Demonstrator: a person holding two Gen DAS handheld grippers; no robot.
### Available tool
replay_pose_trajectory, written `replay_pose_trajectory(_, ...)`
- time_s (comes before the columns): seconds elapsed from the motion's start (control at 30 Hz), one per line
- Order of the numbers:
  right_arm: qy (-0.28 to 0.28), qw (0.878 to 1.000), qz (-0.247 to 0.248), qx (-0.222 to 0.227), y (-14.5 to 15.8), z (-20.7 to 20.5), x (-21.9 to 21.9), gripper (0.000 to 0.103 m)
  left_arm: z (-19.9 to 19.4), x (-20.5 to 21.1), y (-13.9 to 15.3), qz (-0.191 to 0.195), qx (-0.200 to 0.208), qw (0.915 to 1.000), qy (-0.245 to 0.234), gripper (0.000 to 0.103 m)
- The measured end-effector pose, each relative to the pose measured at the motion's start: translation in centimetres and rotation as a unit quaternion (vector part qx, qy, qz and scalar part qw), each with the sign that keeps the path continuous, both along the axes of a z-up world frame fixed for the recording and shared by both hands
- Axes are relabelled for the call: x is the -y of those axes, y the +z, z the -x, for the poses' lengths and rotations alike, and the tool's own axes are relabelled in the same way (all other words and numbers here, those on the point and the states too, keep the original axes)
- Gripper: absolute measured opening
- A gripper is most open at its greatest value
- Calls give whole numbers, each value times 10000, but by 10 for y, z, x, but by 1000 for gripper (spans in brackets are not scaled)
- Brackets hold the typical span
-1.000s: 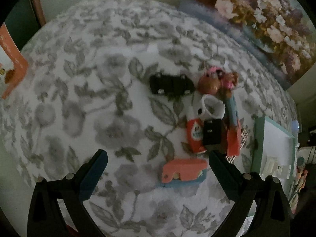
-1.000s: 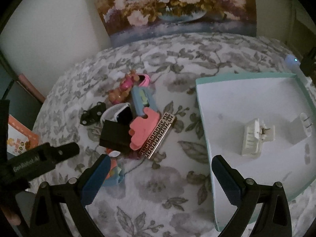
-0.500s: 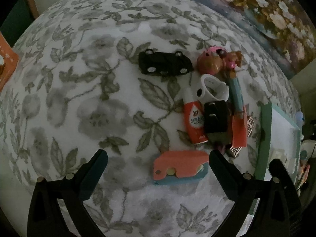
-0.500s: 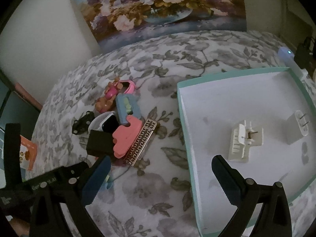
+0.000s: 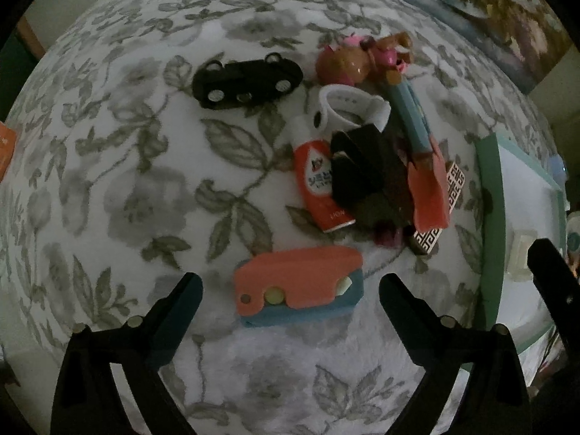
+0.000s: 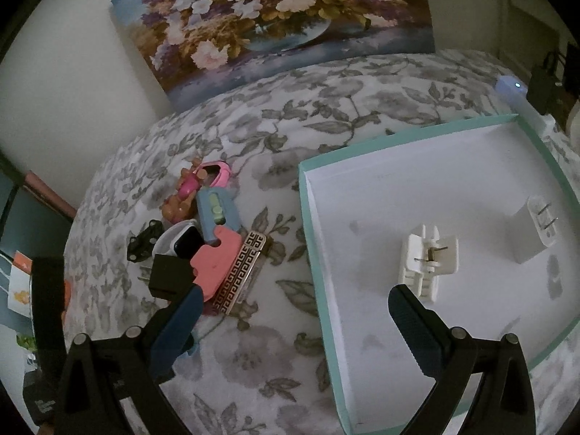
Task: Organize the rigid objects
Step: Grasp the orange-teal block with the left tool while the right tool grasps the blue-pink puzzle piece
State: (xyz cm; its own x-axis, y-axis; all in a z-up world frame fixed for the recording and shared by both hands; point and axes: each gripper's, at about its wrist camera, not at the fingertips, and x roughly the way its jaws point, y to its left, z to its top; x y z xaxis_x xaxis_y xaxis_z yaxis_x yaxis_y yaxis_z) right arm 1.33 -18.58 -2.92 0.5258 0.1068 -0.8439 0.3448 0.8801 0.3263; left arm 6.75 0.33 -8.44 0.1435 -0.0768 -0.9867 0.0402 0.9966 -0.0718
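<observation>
Now the left gripper (image 5: pixel 290 290) jaws, closing, straddle the pink-and-blue toy (image 5: pixel 299 286) untouched; right gripper (image 6: pixel 295 302) jaws gape empty.

Pink-and-blue toy knife (image 5: pixel 299 286) lies flat on floral cloth, apart from cluttered pile (image 5: pixel 373 152).

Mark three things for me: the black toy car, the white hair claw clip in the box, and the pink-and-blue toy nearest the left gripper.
black toy car (image 5: pixel 246 81), left wrist view, underside.
white hair claw clip (image 6: pixel 427 259), right wrist view, hinge.
pink-and-blue toy (image 5: pixel 301 279), left wrist view, pink top face.
</observation>
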Motion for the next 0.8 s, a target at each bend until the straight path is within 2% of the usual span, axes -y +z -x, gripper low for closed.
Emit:
replay_pose_trajectory(0.13, 21, 10000, 20, 3, 0, -1, -1, 103, 0, 5, -3, 34, -36, 10000, -28, 84)
replay_pose_trajectory(0.37, 80, 9999, 72, -20, 0, -2, -4, 103, 4, 7, -10, 107, -81, 9999, -64, 73)
replay_pose_trajectory(0.53, 171, 9998, 118, -22, 0, -3, -9, 103, 3, -1, -5, 281, -10, 9996, 41, 73)
replay_pose_trajectory(0.8, 544, 9982, 77, 256, 13, -14, -21, 103, -5, -36, 20, 614, 381, 9949, 703, 73)
